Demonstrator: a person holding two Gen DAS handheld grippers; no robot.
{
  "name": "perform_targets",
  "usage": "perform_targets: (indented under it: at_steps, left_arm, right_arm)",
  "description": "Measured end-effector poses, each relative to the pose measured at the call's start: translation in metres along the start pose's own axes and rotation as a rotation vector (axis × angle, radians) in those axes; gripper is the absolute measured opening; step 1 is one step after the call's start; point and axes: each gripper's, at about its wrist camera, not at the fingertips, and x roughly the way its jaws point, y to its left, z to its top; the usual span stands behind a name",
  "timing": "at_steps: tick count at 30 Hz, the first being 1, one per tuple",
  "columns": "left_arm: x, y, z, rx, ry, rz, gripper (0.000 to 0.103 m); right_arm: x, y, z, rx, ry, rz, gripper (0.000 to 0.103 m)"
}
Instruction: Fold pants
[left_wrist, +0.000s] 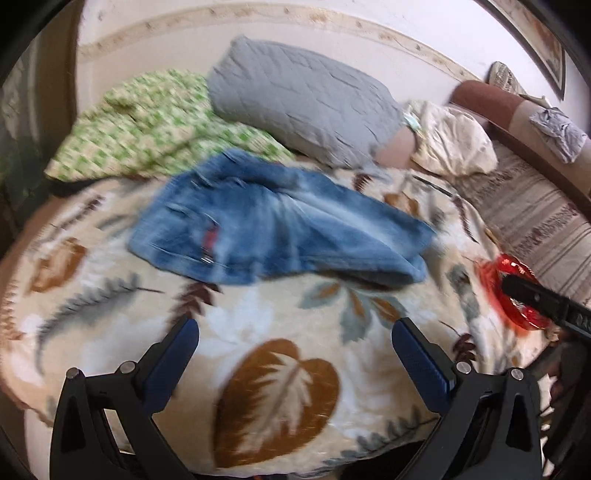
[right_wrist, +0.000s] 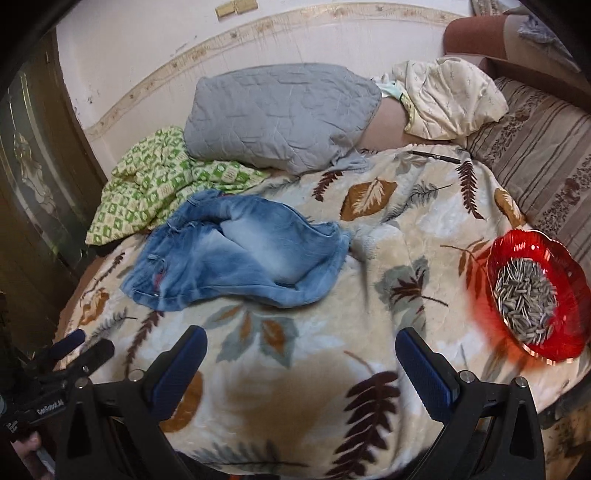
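Both tongs (left_wrist: 295, 328) (right_wrist: 301, 339) gape wide (empty), jeans (right_wrist: 236, 251) lying ahead, apart.

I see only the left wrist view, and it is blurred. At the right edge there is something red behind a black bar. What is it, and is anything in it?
Observer: It is a red glass bowl with a scalloped rim, standing on the leaf-patterned blanket. It holds striped sunflower seeds.
Operator: The black bar, is it my other gripper?
Observer: Yes, the right gripper. Its jaws are open and hold nothing.
Operator: Are the blue denim jeans flat already?
Observer: No. The blue denim jeans lie crumpled, with one frayed hem turned toward the bowl.
Operator: Anything else near them?
Observer: A thin dark pencil lies farther back on the blanket.
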Motion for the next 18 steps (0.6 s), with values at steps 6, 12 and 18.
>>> perform_targets:
  at_steps: [6, 12, 18]
  left_arm:
    - [0.025, 0.012, 0.006, -0.052, 0.044, -0.038, 0.103]
    - [0.041, 0.072, 0.021, -0.154, 0.002, 0.140, 0.103]
    - [0.072, 0.160, 0.027, -0.321, -0.007, 0.185, 0.103]
  right_arm:
    - [0.021, -0.025, 0.027, -0.010, 0.037, 0.098, 0.103]
    - [0.056, 0.021, 0.084, -0.264, -0.008, 0.110, 0.103]
    - [0.106, 0.094, 0.135, -0.489, 0.003, 0.137, 0.103]
